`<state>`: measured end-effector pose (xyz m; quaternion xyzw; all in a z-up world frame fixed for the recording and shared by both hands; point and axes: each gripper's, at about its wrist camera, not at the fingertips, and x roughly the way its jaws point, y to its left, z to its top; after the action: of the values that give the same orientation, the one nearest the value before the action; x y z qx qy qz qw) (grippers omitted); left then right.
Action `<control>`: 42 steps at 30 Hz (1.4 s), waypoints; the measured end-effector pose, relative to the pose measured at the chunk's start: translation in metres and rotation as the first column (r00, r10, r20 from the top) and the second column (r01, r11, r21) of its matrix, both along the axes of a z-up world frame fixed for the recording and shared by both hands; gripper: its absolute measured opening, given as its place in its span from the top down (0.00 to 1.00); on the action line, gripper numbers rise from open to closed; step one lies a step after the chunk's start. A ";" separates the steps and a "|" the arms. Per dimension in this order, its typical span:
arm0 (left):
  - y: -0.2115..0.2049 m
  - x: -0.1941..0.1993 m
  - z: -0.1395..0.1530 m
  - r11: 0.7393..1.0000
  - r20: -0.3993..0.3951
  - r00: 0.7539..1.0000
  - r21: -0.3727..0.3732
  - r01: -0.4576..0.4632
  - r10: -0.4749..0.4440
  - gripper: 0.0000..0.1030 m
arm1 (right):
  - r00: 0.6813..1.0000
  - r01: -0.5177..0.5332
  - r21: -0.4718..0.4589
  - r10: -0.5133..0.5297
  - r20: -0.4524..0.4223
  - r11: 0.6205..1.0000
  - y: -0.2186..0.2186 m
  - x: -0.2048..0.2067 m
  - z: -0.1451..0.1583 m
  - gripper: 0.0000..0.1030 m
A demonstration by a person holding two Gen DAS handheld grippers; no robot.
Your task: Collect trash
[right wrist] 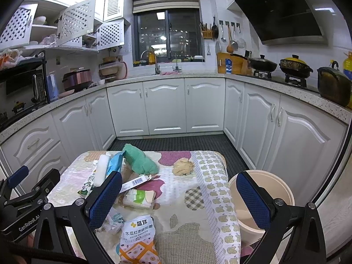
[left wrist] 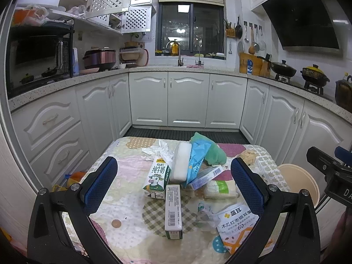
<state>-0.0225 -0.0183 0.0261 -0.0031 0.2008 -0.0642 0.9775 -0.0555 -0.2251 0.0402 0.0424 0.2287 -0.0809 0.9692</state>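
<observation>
While jaws gape — milk carton (left wrist: 156, 177) untouched.

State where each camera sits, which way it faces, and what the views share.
Left wrist: on the left gripper, open above the table's left half, facing the window; the right gripper shows at the right edge.
Right wrist: on the right gripper, open over the table's right edge, facing likewise; the left gripper shows at left.
Shared: milk carton, green cloth, beige bin.
</observation>
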 end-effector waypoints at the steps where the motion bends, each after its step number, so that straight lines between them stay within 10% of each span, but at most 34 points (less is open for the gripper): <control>1: 0.000 0.000 0.000 1.000 -0.001 1.000 -0.001 0.000 0.000 0.01 | 1.000 0.000 -0.001 0.000 0.001 1.000 0.000 0.000 0.000 0.00; 42: -0.004 -0.002 -0.005 1.000 -0.003 1.000 0.025 -0.011 0.011 0.01 | 1.000 0.007 0.031 -0.007 -0.010 0.999 -0.007 -0.003 -0.001 0.00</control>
<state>-0.0243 -0.0224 0.0210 0.0077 0.2029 -0.0565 0.9775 -0.0583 -0.2326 0.0387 0.0580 0.2345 -0.0808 0.9670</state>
